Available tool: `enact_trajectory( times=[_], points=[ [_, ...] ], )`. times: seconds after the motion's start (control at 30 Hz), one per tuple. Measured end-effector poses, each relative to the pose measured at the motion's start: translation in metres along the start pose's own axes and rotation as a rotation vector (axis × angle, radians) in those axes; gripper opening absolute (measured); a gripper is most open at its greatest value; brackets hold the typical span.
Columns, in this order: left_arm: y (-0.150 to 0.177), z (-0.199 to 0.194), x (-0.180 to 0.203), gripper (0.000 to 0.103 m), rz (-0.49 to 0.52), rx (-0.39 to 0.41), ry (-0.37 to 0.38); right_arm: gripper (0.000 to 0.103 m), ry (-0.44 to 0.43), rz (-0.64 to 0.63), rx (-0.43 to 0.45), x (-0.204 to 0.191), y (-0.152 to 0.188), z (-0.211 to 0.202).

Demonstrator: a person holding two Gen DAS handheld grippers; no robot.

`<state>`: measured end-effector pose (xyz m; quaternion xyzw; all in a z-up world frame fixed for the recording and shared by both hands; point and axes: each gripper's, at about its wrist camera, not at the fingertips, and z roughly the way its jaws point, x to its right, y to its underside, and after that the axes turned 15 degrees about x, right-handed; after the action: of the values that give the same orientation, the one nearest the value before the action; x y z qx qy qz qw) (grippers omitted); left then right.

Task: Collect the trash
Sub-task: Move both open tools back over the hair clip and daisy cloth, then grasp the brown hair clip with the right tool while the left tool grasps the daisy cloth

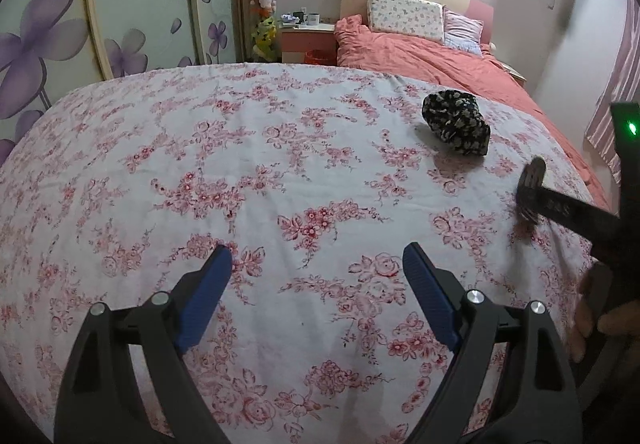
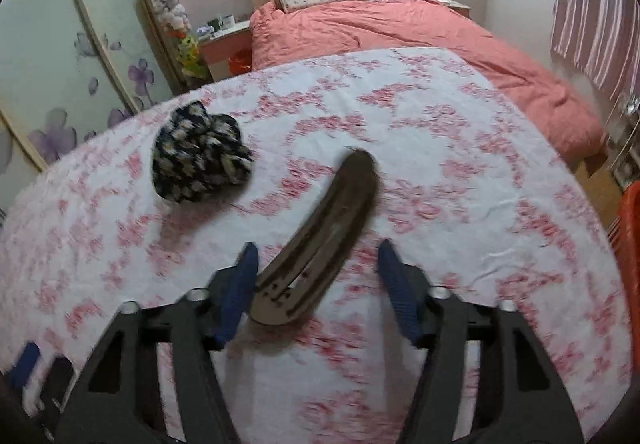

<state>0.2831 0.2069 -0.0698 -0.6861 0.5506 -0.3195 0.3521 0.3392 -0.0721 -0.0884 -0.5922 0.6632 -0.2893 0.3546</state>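
Now brown curved piece (image 2: pixel 320 244) lies between right gripper (image 2: pixel 316 284) fingers.

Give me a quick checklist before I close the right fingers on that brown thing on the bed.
1. Brown elongated object between the right gripper's fingers: ok.
2. Both fingers pressing on it: not ok; a gap shows on one side.
3. Dark floral bundle clear of the grasp: ok; it lies apart.
4. Left gripper open with nothing between its fingers: ok.
5. Right wrist view sharp: not ok; it is blurred.
6. Trash container located: cannot tell.
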Motion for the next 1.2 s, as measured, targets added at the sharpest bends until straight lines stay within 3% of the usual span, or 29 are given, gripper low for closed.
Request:
enact_trajectory(
  times=[0.17, 0.33, 0.6, 0.83, 0.97, 1.2],
  points=[
    [0.004, 0.005, 0.000, 0.086, -0.007, -0.006, 0.010, 0.046, 0.007, 0.037, 0.006, 0.034, 0.001, -0.009],
    [0.004, 0.004, 0.001, 0.086, -0.007, -0.002, 0.014, 0.047, -0.039, 0.035, 0.002, 0.027, -0.004, 0.000],
    [-0.002, 0.002, -0.001, 0.086, 0.001, 0.012, 0.000, 0.047, -0.084, -0.142, 0.017, 0.003, -0.014, 0.013],
    [-0.001, 0.009, 0.007, 0.086, 0.000, -0.004, 0.014, 0.043, -0.258, -0.192, -0.064, 0.001, -0.005, -0.001],
    [-0.001, 0.009, 0.012, 0.086, 0.001, -0.008, 0.024, 0.050, -0.207, -0.194, -0.002, -0.002, -0.011, -0.004],
    [-0.010, 0.009, 0.015, 0.085, -0.020, 0.004, 0.036, 0.050, -0.191, -0.193, -0.005, -0.018, -0.015, 0.018]
  ],
)
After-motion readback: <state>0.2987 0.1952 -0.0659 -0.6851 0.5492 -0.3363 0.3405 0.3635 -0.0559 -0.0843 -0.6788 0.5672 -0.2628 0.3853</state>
